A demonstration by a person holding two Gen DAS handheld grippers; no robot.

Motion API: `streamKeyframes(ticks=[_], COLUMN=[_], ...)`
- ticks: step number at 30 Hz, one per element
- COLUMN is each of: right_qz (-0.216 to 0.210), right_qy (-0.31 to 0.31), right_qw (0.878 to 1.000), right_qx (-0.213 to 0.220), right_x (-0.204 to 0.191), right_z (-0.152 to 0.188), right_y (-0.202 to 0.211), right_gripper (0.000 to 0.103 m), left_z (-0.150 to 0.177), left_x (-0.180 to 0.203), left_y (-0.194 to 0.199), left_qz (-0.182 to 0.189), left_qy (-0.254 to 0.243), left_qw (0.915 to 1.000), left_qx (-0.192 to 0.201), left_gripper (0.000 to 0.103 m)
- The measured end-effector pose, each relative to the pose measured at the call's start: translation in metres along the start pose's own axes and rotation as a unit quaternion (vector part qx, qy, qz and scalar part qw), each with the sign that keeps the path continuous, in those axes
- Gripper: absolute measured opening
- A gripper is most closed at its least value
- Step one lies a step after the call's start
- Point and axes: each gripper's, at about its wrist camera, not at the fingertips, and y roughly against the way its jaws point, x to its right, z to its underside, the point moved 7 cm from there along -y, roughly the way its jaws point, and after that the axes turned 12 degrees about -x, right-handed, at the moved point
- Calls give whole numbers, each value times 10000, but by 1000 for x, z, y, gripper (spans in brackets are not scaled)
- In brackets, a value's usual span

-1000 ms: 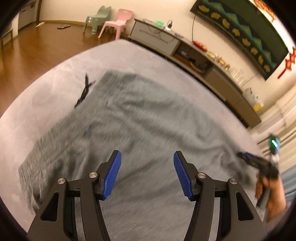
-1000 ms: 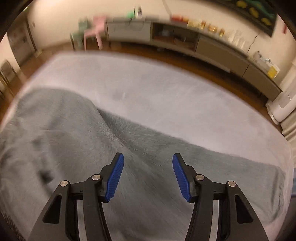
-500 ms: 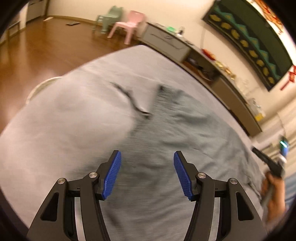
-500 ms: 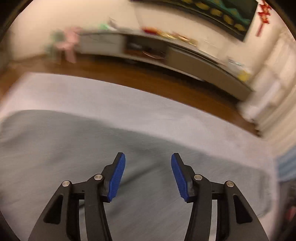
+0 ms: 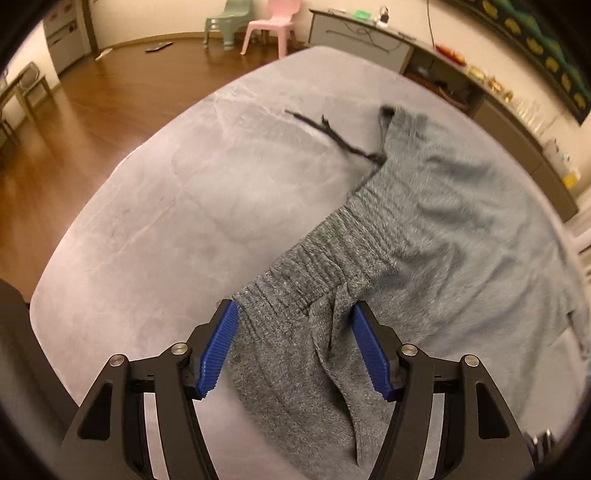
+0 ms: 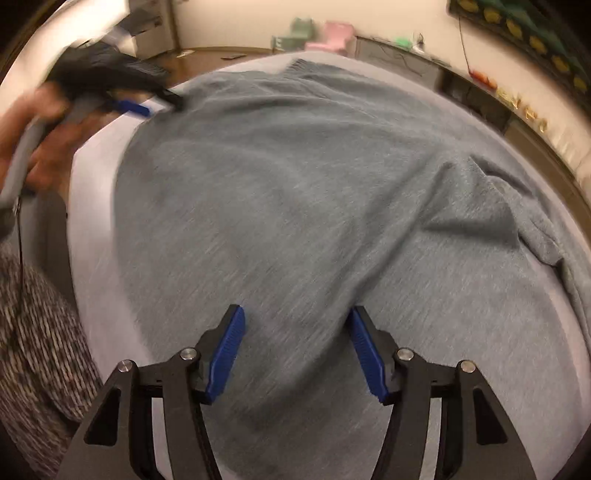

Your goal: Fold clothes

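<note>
A pair of grey fleece trousers (image 5: 461, 229) lies spread on a pale grey bed (image 5: 177, 206). The ribbed waistband (image 5: 332, 240) runs from the far middle toward me, and a dark drawstring (image 5: 328, 133) trails off onto the bed. My left gripper (image 5: 295, 350) is open, its blue pads on either side of the near waistband corner. My right gripper (image 6: 295, 354) is open over the trousers' wide middle (image 6: 314, 192). The left gripper also shows in the right wrist view (image 6: 122, 99), at the garment's far left edge.
A low TV cabinet (image 5: 480, 96) runs along the far wall, with a pink chair (image 5: 269, 22) and a green chair (image 5: 225, 18) on the wooden floor (image 5: 74, 110). The bed's near left edge (image 5: 40, 295) drops off beside my left gripper.
My left gripper swung left and came down onto the near waistband corner. My right gripper swung round to face across the trousers, so the left hand now shows in its view.
</note>
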Motion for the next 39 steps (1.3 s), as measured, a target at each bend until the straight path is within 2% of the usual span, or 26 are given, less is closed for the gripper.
streamKeyframes(ticks=[1, 2, 4, 5, 7, 8, 10, 12, 13, 16, 18, 20, 23, 25, 27, 28, 31, 32, 35, 37, 38, 39], right_qz=[-65, -129, -238, -262, -320, -350, -494, -799, -910, -1046, -768, -352, 129, 205, 295, 364, 397, 587, 471, 939, 973, 825], right_qy=[-7, -48, -128, -146, -20, 53, 195, 35, -135, -842, -1334, -1785, -1923, -1839, -1762, -1717, -1433, -1135, -895, -720, -698, -671], right_qw=[10000, 9999, 9996, 9995, 9995, 9994, 9986, 9967, 9958, 9901, 9862, 9814, 9801, 9816, 9828, 9839, 9876, 9903, 9898, 9903, 9913, 9938], right_qx=[2, -10, -17, -19, -19, -19, -63, -113, -26, 404, 606, 607, 471, 477, 461, 350, -498, -554, -1003, -734, -555, -323], right_x=[0, 2, 3, 0, -11, -17, -21, -11, 1, 58, 113, 167, 214, 229, 236, 235, 220, 211, 195, 192, 189, 181], right_z=[4, 7, 5, 6, 10, 11, 12, 13, 11, 2, -12, -27, -65, -99, -109, -111, -88, -80, -63, -81, -94, -118], right_y=[-2, -3, -1, -1, -3, -4, -9, -5, 1, 32, 41, 35, 13, 1, 4, -4, -26, -26, -17, 11, 23, 35], right_gripper=[62, 62, 62, 62, 62, 62, 62, 62, 62, 62, 62, 62, 62, 61, 61, 60, 58, 59, 58, 58, 59, 59], left_z=[0, 0, -2, -3, -5, -5, 6, 13, 13, 12, 9, 6, -1, -1, -1, 1, 4, 6, 10, 10, 9, 8], left_x=[4, 8, 12, 8, -18, -32, -52, -51, -50, -46, -35, -19, 12, 33, 41, 41, 33, 29, 14, 5, 3, -1], left_y=[-1, -2, 17, 34, 51, 47, 15, 18, 27, 59, 72, 80, 68, 52, 39, 37, 38, 40, 40, 40, 43, 47], left_qz=[71, 210, 936, 1352, 1824, 1827, 1586, 1592, 1493, 672, 317, 107, 236, 371, 379, 345, 429, 483, 799, 1115, 1233, 1208], left_qy=[-49, -96, 14, 129, 611, 878, 1334, 1422, 1416, 1369, 1240, 1009, 464, 160, 15, -8, 19, 40, 390, 676, 736, 808], left_qw=[10000, 9997, 9954, 9898, 9788, 9771, 9783, 9769, 9786, 9870, 9888, 9906, 9961, 9984, 9990, 9992, 9987, 9984, 9954, 9908, 9887, 9881], left_qx=[18, 9, 202, 436, 709, 641, 0, -77, 1, 511, 762, 921, 707, 395, 232, 206, 264, 306, 360, 375, 434, 507], left_gripper=[25, 11, 7, 7, 6, 7, 7, 11, 12, 41, 45, 45, 46, 46, 46, 46, 46, 46, 46, 46, 46, 46])
